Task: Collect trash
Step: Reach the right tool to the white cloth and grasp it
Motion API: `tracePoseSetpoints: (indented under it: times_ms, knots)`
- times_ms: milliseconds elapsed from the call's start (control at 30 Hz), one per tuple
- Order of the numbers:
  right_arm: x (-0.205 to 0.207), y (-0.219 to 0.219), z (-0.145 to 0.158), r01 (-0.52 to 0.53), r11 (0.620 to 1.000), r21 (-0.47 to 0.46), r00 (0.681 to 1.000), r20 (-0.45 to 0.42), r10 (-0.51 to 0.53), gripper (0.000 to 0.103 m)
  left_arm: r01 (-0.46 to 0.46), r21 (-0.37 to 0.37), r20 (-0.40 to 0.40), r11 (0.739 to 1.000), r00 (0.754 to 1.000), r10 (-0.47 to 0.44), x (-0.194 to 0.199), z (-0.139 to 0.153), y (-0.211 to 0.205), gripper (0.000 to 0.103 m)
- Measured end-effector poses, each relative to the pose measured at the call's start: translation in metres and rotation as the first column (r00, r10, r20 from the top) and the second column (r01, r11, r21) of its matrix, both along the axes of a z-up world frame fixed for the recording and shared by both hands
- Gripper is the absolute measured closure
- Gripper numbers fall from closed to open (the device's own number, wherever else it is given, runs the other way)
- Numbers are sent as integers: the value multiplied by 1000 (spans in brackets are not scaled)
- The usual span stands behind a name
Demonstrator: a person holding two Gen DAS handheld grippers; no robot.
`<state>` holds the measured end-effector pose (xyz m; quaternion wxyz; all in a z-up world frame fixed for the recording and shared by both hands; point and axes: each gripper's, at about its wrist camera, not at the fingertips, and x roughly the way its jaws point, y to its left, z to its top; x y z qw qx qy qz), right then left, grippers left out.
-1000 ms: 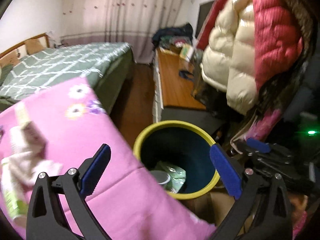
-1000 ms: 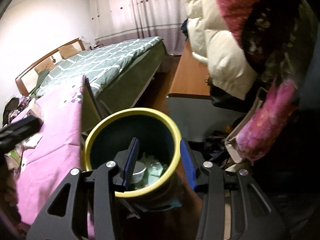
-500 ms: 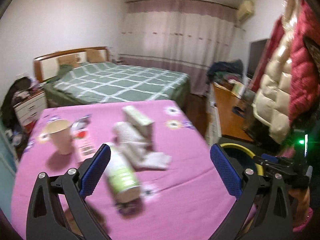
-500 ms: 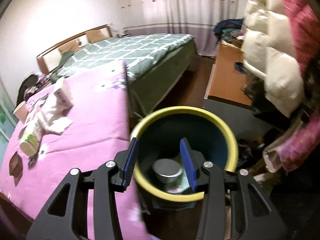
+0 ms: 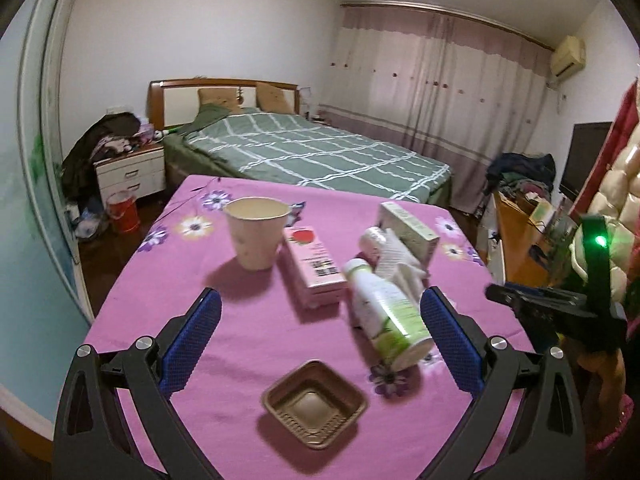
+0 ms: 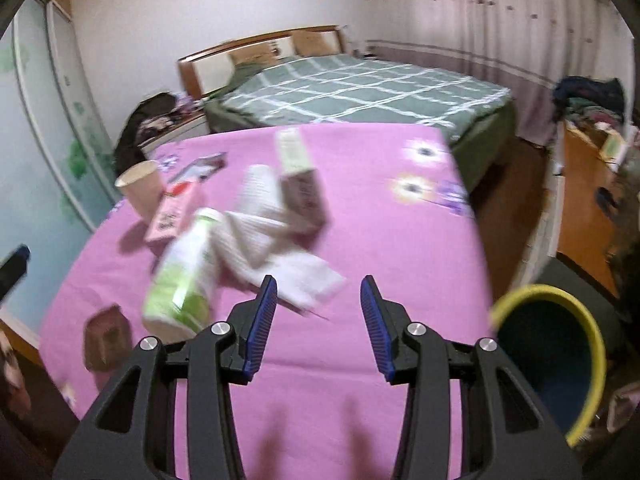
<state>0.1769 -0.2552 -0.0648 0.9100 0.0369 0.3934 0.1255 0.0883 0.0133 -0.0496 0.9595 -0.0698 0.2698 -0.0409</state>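
Both grippers, left gripper (image 5: 320,344) and right gripper (image 6: 318,322), hang released, empty, over littered table (image 5: 248,340)

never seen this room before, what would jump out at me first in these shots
The bright pink flowered tablecloth strewn with trash: a paper cup, a pink carton, a green-and-white bottle lying on its side, and a brown plastic tray nearest. Off the table's right edge stands a yellow-rimmed trash bin.

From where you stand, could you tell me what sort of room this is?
A bedroom, most likely: a bed with a wooden headboard, a nightstand beside it, and curtains behind.
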Motion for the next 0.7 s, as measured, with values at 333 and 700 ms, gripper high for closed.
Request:
tracePoseSetpoints:
  times_ms: [333,700]
  knots:
    - [69,57,-20,-52,998,44,994,-94,56,60,-21,-29,-28,999,999,21,12,-15,18,5]
    - [80,64,-43,-38,999,-3,985,-167,37,95,-35,-55,-64,998,997,32,26,-27,24,5]
